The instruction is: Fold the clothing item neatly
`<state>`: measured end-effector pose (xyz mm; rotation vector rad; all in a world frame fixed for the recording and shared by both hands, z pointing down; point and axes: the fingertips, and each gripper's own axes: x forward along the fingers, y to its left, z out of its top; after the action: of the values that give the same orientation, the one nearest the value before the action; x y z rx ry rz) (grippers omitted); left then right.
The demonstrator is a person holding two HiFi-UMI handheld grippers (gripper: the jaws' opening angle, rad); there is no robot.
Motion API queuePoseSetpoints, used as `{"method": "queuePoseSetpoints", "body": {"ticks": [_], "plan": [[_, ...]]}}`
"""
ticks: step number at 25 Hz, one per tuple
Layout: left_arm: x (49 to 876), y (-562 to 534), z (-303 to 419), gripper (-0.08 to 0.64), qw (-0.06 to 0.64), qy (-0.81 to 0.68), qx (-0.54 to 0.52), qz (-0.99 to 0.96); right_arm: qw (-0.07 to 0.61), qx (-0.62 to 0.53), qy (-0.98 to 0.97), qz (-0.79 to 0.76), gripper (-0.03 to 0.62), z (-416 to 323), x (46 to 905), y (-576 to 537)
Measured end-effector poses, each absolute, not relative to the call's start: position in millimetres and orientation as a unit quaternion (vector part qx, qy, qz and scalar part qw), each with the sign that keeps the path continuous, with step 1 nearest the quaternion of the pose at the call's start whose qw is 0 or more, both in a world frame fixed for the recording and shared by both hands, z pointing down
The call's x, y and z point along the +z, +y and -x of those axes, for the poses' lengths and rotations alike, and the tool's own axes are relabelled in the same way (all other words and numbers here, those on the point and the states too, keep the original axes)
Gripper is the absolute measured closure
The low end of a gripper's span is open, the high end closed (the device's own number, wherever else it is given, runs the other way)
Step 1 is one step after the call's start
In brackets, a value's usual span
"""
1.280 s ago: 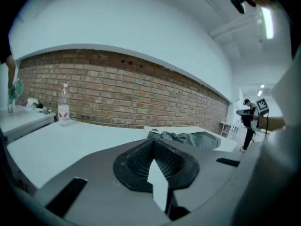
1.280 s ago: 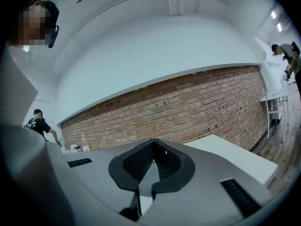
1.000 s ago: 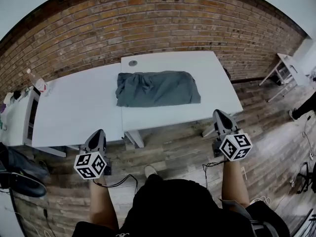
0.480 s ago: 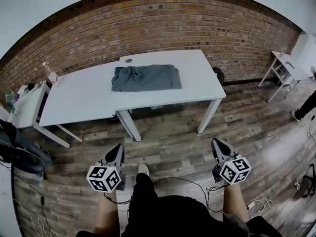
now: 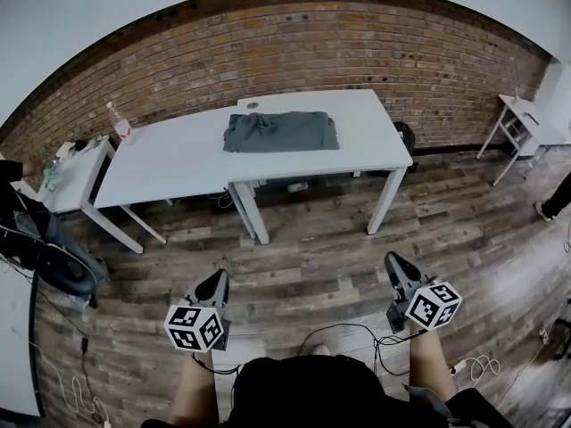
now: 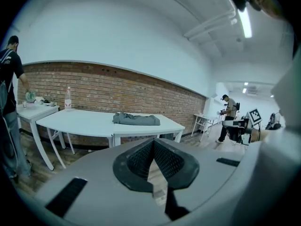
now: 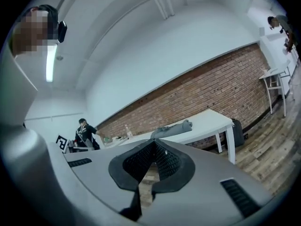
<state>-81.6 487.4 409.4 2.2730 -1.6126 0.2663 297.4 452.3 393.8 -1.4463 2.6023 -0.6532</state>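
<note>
A grey folded garment [image 5: 281, 131] lies on the right white table [image 5: 357, 145] by the brick wall; it also shows as the grey garment [image 6: 136, 119] in the left gripper view and the grey garment [image 7: 172, 128] in the right gripper view. My left gripper [image 5: 214, 283] hangs over the wooden floor, far in front of the table, shut and empty. My right gripper [image 5: 393, 266] is level with it on the right, also shut with nothing in it. The closed jaws of the left gripper [image 6: 154, 142] and the right gripper [image 7: 151, 145] point toward the table from a distance.
A second white table [image 5: 169, 163] adjoins on the left, with a bottle [image 5: 119, 121] at its far corner. A small side table [image 5: 67, 185] with clutter and dark bags [image 5: 45, 248] stand at left. Another white table [image 5: 526, 123] is at right. Cables [image 5: 339, 333] cross the floor. People stand in the room [image 6: 10, 107] [image 6: 228, 119].
The view has pulled back from the table: the table and garment look smaller and farther away. Both grippers stay shut and low, over the floor.
</note>
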Motion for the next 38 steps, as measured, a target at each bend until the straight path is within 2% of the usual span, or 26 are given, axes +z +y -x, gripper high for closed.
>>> {"method": "queuePoseSetpoints", "body": {"ticks": [6, 13, 17, 21, 27, 31, 38], "plan": [[411.8, 541.7, 98.3, 0.561, 0.155, -0.555, 0.101, -0.811, 0.058, -0.22, 0.85, 0.474, 0.591, -271.3, 387.9, 514.6], [433.1, 632.1, 152.9, 0.561, 0.153, -0.538, 0.118, -0.82, 0.015, -0.157, 0.857, 0.49, 0.591, -193.1, 381.7, 611.4], [436.3, 684.5, 174.9, 0.561, 0.169, -0.534, 0.102, -0.822, 0.019, -0.173, 0.85, 0.498, 0.591, -160.7, 381.1, 673.0], [442.9, 730.5, 197.1, 0.561, 0.172, -0.543, 0.096, -0.817, -0.016, -0.172, 0.856, 0.487, 0.591, -130.1, 399.4, 724.7], [442.8, 763.5, 202.7, 0.561, 0.178, -0.568, 0.071, -0.8, -0.009, -0.161, 0.866, 0.474, 0.591, -121.6, 390.1, 735.3], [445.4, 764.3, 197.9, 0.561, 0.184, -0.583, 0.072, -0.788, 0.0, -0.195, 0.865, 0.462, 0.591, -117.3, 406.0, 722.5], [443.8, 771.6, 151.0, 0.561, 0.172, -0.565, 0.105, -0.8, -0.024, -0.173, 0.864, 0.471, 0.592, -138.1, 404.6, 738.6]]}}
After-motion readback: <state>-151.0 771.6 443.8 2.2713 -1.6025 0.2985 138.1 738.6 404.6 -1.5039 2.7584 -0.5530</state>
